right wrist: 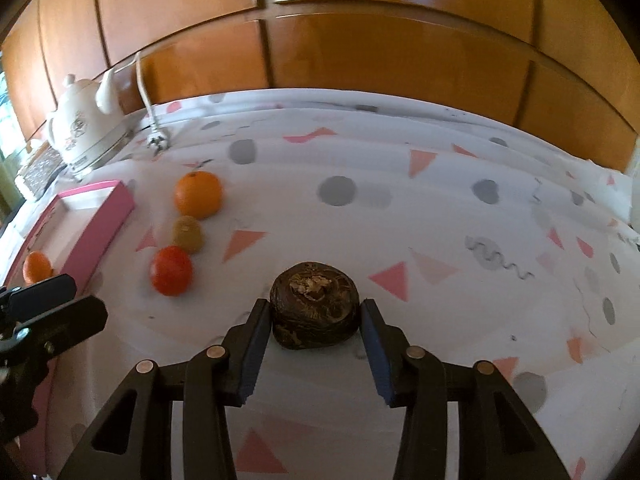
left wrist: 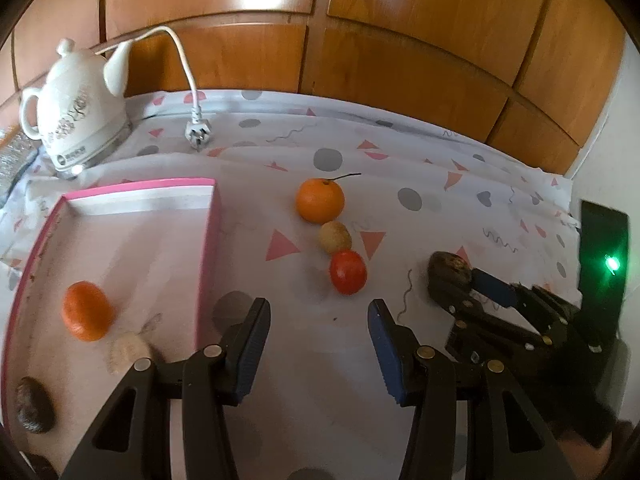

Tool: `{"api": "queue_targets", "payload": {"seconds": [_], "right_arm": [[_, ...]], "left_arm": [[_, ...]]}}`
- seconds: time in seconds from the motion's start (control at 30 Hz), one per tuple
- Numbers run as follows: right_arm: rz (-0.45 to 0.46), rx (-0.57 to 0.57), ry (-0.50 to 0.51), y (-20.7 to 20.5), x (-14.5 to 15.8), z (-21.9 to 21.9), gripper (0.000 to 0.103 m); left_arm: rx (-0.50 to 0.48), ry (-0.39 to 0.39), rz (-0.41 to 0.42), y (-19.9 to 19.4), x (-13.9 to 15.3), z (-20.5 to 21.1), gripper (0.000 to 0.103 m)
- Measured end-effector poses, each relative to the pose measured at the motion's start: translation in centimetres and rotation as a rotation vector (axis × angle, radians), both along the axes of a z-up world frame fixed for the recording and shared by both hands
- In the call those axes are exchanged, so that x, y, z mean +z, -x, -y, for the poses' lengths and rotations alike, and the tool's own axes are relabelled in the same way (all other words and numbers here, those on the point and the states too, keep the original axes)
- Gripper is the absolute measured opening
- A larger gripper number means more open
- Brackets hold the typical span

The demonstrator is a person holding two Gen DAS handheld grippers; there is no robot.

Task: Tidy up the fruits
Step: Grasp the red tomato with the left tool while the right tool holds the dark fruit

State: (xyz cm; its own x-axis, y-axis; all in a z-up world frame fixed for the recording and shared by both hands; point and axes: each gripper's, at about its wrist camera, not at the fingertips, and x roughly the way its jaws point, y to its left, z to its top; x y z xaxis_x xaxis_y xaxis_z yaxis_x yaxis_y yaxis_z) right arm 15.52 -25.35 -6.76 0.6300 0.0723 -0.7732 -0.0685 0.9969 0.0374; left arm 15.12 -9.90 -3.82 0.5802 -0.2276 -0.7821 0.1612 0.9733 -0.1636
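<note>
Fruits lie partly in the pink box [left wrist: 210, 236]: a small orange [left wrist: 87, 311], a pale piece [left wrist: 129, 350] and a dark lump [left wrist: 34, 405]. Beside it on the cloth [left wrist: 440, 208] sit an orange [left wrist: 320, 200], a tan fruit [left wrist: 335, 237] and a tomato [left wrist: 348, 272]. The left gripper [left wrist: 319, 350] gapes wide, holding nothing. The right gripper [right wrist: 316, 350] stands open around a dark brown fruit [right wrist: 315, 310], pads just beside it.

both wrist views low over the tablecloth [left wrist: 320, 360], facing the cabinets [right wrist: 360, 60], sharing the fruit row
</note>
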Motion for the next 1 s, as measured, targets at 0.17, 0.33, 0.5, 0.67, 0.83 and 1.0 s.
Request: {"api": "queue_targets", "payload": {"seconds": [0.17, 0.33, 0.5, 0.67, 0.83, 1.0], "right_arm": [[0.006, -0.013, -0.007, 0.1, -0.1, 0.5, 0.046], [0.009, -0.014, -0.019, 0.0, -0.2, 0.5, 0.046], [0.012, -0.014, -0.025, 0.1, -0.2, 0.6, 0.046], [0.013, -0.014, -0.028, 0.2, -0.1, 0.7, 0.046], [0.015, -0.015, -0.046, 0.2, -0.1, 0.8, 0.046], [0.015, -0.017, -0.074, 0.2, -0.1, 1.2, 0.046]], "left_arm": [[-0.005, 0.009, -0.021, -1.5, -0.7, 1.1, 0.051], [-0.006, 0.002, -0.036, -2.7, -1.4, 2.0, 0.051], [0.004, 0.002, -0.077, -4.4, -2.6, 2.5, 0.039], [0.006, -0.002, -0.055, -4.7, -2.7, 2.6, 0.027], [-0.004, -0.007, -0.043, -3.2, -2.6, 2.3, 0.027], [-0.004, -0.019, -0.022, -0.2, -2.5, 1.9, 0.027]]}}
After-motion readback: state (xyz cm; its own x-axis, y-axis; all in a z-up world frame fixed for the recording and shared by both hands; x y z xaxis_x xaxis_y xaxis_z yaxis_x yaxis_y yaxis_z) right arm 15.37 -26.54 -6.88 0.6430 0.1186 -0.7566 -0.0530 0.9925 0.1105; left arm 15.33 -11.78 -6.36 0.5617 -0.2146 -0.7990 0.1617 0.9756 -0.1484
